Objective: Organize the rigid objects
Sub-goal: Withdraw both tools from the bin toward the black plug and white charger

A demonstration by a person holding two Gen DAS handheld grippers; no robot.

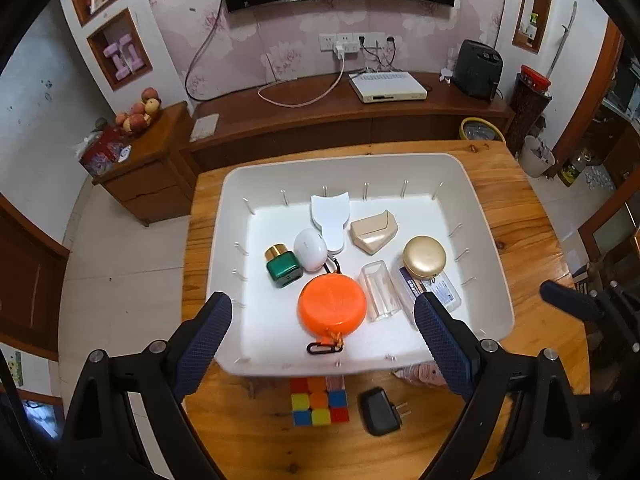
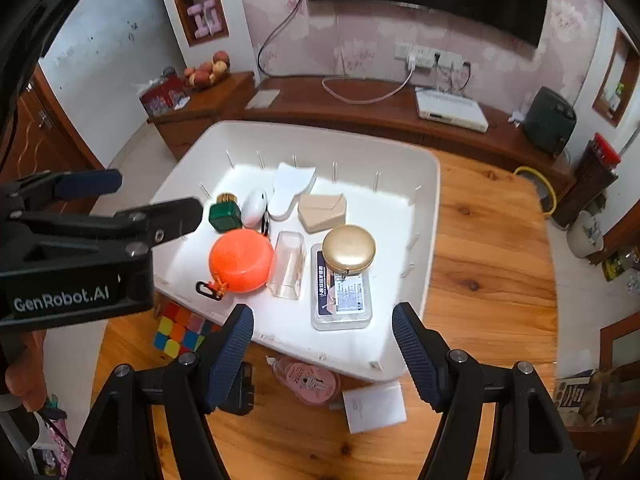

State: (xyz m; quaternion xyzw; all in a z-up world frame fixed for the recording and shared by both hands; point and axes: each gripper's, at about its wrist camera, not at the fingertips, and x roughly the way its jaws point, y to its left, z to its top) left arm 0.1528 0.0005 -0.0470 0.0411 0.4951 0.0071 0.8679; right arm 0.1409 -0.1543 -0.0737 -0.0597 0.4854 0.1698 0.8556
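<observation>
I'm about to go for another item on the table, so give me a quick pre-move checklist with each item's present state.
1. Left gripper empty, jaws apart: ok.
2. Right gripper empty, jaws apart: ok.
3. Multicoloured puzzle cube lies outside the white plastic tray, on the wooden table: ok.
4. Black plug adapter unobstructed beside the cube: ok.
5. Pink tape dispenser fully clear of the tray's near rim: cannot tell.
6. Free floor space in the tray for more items: ok.
</observation>
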